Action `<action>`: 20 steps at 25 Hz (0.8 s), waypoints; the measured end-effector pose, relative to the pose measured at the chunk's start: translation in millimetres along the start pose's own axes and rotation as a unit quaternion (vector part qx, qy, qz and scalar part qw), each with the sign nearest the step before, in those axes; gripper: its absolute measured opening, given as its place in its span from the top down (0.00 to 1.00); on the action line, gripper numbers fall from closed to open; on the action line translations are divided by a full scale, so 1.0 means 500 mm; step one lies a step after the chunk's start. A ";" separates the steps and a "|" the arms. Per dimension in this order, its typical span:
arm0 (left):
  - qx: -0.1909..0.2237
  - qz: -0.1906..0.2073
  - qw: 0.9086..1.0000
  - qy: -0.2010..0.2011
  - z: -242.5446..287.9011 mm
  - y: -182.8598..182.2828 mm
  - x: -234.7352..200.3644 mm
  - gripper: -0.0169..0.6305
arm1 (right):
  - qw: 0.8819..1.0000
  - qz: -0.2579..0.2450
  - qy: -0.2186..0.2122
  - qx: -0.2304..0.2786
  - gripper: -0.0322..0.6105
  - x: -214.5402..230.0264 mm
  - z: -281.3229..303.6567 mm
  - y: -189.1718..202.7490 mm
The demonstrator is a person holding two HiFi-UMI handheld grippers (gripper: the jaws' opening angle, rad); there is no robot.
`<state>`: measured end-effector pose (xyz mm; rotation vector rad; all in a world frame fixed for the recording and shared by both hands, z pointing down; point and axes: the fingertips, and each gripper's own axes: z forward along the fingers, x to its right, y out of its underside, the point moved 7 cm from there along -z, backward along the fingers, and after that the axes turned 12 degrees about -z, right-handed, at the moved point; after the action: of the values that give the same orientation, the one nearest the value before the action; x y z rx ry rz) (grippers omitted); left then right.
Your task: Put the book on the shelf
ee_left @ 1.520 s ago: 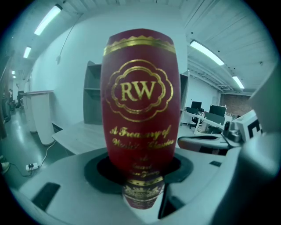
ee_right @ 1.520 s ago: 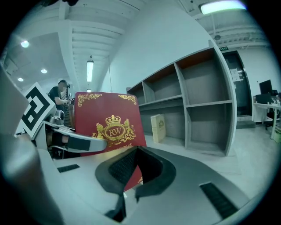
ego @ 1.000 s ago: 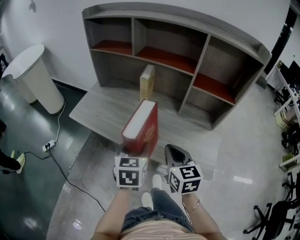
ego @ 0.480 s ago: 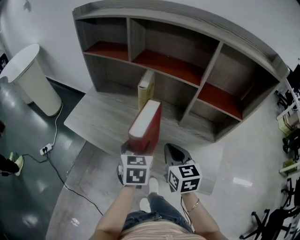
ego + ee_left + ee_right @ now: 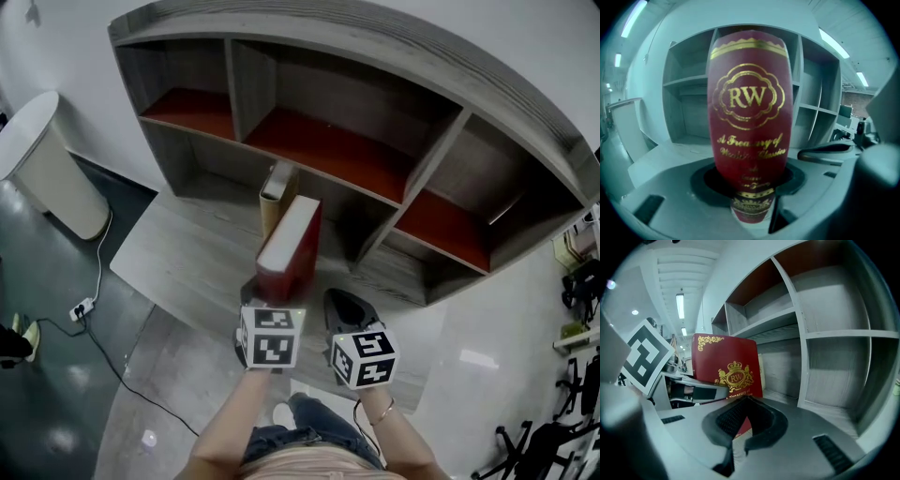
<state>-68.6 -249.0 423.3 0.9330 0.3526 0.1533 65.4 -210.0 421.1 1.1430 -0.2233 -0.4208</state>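
Shelf (image 5: 427,173) now fills more of the head view than a second ago, and both grippers sit closer to it; white bin (image 5: 42,159) has slid toward the left edge. Left gripper (image 5: 272,298) is clamped on the red book (image 5: 289,246), jaws spread wide around its lower end, one pad on each cover. In the left gripper view the left gripper (image 5: 750,187) has the red book (image 5: 750,108) rising straight out of its jaws, gold-lettered spine facing the camera, shelf (image 5: 799,93) compartments behind it. The red book stands on end, pale page edge up, held above the grey platform (image 5: 178,253) at the shelf's foot. Just ahead of the left gripper, past the held book, a tan book (image 5: 277,192) stands upright on the platform in front of the lower compartments; whether the two books touch cannot be told. Right gripper (image 5: 349,305) sits just beside the left one, on its right, jaws closed together with nothing between them. The right gripper view shows the right gripper (image 5: 743,401) with its pads meeting at the tips, the red book (image 5: 724,366) ahead to its left, and the shelf (image 5: 801,333) ahead to its right. A cable (image 5: 98,281) trails over the floor well left of both grippers.
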 end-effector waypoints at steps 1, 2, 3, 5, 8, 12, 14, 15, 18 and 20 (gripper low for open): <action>-0.001 0.001 1.000 0.000 0.012 -0.006 0.000 0.62 | 1.000 0.000 0.000 -0.002 0.94 0.007 0.008 -0.001; -0.003 0.000 1.000 0.000 0.023 -0.010 0.001 0.62 | 1.000 0.001 0.000 -0.004 0.94 0.013 0.015 0.000; -0.005 -0.001 1.000 0.000 0.033 -0.013 0.002 0.62 | 1.000 0.001 0.000 -0.006 0.94 0.019 0.022 0.001; -0.007 -0.002 1.000 0.001 0.054 -0.021 0.003 0.62 | 1.000 0.002 -0.001 -0.010 0.94 0.031 0.036 0.001; -0.004 0.002 1.000 0.001 0.082 -0.035 0.007 0.62 | 1.000 0.004 -0.003 -0.015 0.94 0.046 0.053 0.002; -0.006 0.001 1.000 -0.001 0.113 -0.047 0.012 0.62 | 1.000 0.010 -0.005 -0.024 0.94 0.059 0.071 0.008; -0.004 0.002 1.000 -0.001 0.129 -0.052 0.013 0.62 | 1.000 0.012 -0.003 -0.029 0.94 0.063 0.075 0.012; -0.002 0.003 1.000 -0.002 0.136 -0.055 0.014 0.62 | 0.999 0.012 -0.003 -0.031 0.94 0.065 0.077 0.014; 0.006 0.007 1.000 -0.004 0.157 -0.065 0.015 0.62 | 0.999 0.013 -0.001 -0.037 0.94 0.072 0.084 0.019; 0.009 0.010 1.000 -0.004 0.169 -0.070 0.018 0.62 | 0.999 0.015 0.000 -0.040 0.94 0.077 0.087 0.023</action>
<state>-30.4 -331.0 438.8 0.9538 0.3384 0.1646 85.8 -259.1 447.6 1.0599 -0.2218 -0.3990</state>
